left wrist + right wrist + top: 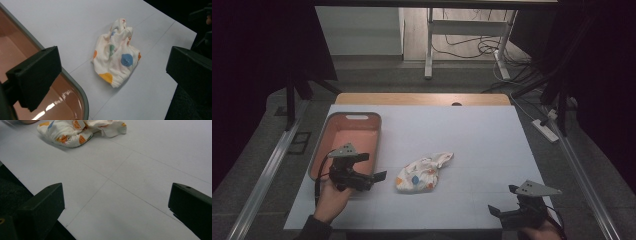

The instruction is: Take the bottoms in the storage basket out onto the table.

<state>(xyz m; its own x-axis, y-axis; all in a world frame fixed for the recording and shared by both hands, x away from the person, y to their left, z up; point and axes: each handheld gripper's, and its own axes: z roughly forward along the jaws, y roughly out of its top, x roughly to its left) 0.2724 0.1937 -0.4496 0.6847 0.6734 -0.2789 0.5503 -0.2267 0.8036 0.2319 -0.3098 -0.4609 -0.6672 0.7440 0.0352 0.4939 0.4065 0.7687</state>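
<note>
Crumpled spotted cloth (422, 172) lies mid-table on the white mat (472, 135), just right of the pink bin (353, 120), touching neither. Left gripper (373, 166) hovers near the bin's front corner, jaws spread wide, pointed at the cloth. Right gripper (503, 201) at the table's near-right edge, jaws apart too, w/ nothing held.

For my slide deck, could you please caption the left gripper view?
Open left gripper faces a crumpled spotted cloth beside the pink bin.

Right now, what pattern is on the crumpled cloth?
Cream cloth with blue, orange, yellow and green dots; clearest in the left gripper view.
</note>
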